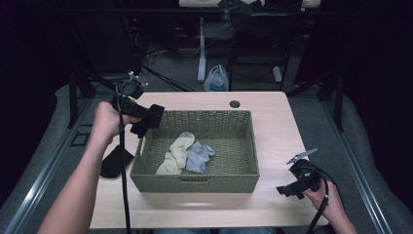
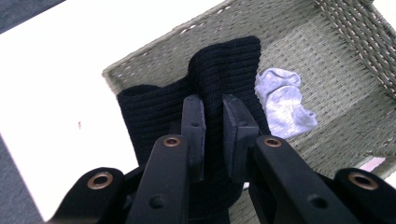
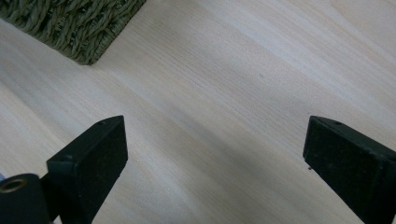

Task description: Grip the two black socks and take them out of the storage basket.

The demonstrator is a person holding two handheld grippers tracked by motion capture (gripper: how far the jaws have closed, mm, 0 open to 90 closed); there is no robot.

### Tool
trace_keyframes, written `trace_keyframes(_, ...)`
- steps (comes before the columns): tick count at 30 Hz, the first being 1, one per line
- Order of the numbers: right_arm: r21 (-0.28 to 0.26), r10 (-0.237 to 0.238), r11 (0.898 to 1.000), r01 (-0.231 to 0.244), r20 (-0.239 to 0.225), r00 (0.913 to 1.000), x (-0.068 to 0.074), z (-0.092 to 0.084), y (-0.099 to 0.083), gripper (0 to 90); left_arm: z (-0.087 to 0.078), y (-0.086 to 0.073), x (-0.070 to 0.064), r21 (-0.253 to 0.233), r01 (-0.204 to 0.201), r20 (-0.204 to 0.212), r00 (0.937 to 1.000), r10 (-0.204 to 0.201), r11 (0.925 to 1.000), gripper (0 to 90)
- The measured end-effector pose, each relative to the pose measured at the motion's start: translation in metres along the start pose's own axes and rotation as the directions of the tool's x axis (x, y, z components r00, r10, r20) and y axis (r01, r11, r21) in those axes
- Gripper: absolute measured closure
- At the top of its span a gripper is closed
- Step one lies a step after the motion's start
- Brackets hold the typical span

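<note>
Presently, the left gripper (image 1: 146, 116) is held above the far-left corner of the rectangular olive-green woven basket (image 1: 243, 181), its jaws clenched on a black ribbed knit sock (image 2: 219, 79); in the left gripper view the sock's cloth is pinched between the two pads and drapes forward over the basket's left wall. The basket sits mid-table on the pale wooden table (image 1: 277, 122). Inside it, on the woven floor, lie a cream-yellow sock (image 1: 176, 152) and a light grey sock (image 1: 198, 156), touching each other side by side (the cream one to the left). A second black sock (image 1: 115, 162) lies flat on the table just beside the basket's left wall, near the front corner. The right gripper (image 1: 291, 188) is held low over bare table at the near right, well apart from the basket, its jaws spread wide and grasping nothing; the right gripper view shows wood grain between them and a basket corner (image 3: 88, 28) at the upper left.
</note>
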State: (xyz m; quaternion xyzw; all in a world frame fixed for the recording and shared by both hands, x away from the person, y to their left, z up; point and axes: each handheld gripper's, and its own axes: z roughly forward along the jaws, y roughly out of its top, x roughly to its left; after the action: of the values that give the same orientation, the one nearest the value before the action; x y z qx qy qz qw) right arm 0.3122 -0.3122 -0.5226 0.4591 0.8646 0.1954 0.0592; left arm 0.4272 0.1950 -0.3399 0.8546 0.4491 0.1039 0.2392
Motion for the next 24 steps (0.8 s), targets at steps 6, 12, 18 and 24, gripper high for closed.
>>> trace_keyframes(6,0.002,-0.002,1.000,0.002,-0.001,1.0000,0.000,0.000,0.000,5.9,-0.009,-0.017,0.016,0.003,0.038,-0.024,0.9990,-0.038,0.9993,81.0)
trace_keyframes(12,0.005,-0.005,1.000,0.005,0.007,1.0000,0.000,0.000,0.000,5.9,-0.011,-0.036,0.034,0.004,0.087,-0.045,0.9953,-0.086,0.9962,80.9)
trace_keyframes(18,0.012,-0.009,1.000,0.008,0.006,0.9999,0.000,0.000,0.001,5.9,-0.007,-0.057,0.047,0.024,0.125,-0.076,0.9895,-0.123,0.9919,80.7)
trace_keyframes(24,0.021,-0.017,1.000,0.017,0.010,0.9998,0.000,0.000,0.001,6.0,0.002,-0.082,0.059,0.041,0.175,-0.081,0.9819,-0.171,0.9837,80.6)
